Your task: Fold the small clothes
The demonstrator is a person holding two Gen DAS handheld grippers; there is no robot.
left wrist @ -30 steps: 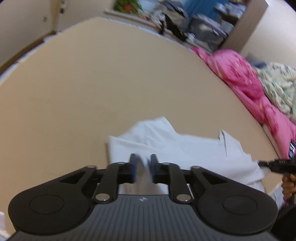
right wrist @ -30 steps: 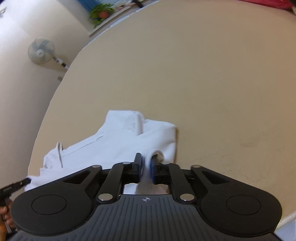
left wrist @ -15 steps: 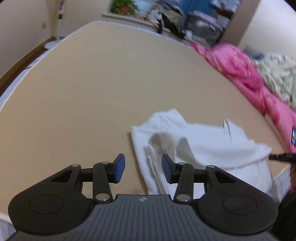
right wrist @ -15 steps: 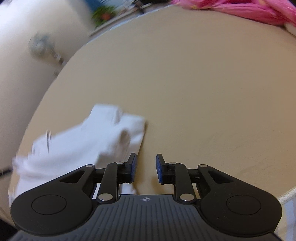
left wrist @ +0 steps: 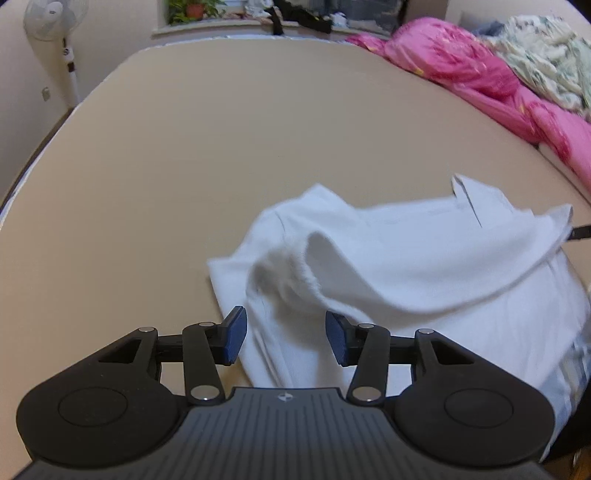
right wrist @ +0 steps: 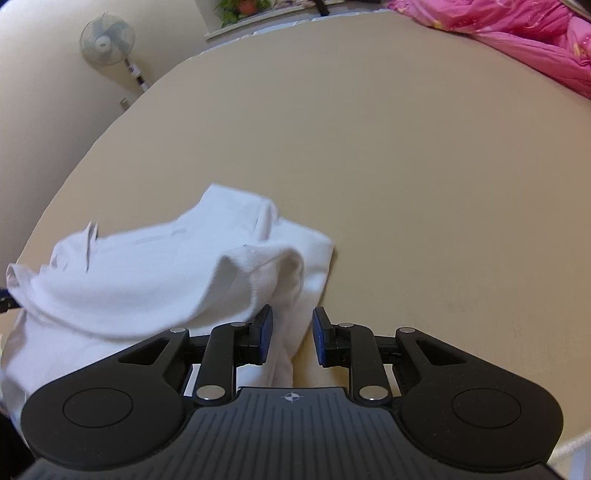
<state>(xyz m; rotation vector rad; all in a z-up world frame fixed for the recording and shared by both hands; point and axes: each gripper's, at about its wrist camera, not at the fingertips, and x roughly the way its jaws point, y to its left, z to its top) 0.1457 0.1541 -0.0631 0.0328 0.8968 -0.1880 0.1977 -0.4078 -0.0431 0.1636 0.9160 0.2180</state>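
A small white garment (left wrist: 424,266) lies half folded on the beige surface (left wrist: 258,129), with a loose fold humped along its near side. My left gripper (left wrist: 286,339) hangs just over the garment's left end. Its jaws are opening, and cloth shows between the blue pads (left wrist: 234,334) without being pressed. In the right wrist view the same garment (right wrist: 147,280) lies to the left. My right gripper (right wrist: 293,339) stands open over its right edge, with a strip of cloth in the gap but not gripped.
A pink quilt (left wrist: 480,74) and floral bedding (left wrist: 546,55) are piled along the far right edge. A standing fan (left wrist: 55,22) is by the wall at left. A sill with a potted plant (left wrist: 192,11) runs behind. The beige surface (right wrist: 406,147) stretches beyond the garment.
Both grippers were shut on the white garment a second ago. They have let go and opened, and the cloth has dropped into a loose fold. Both views have rolled.
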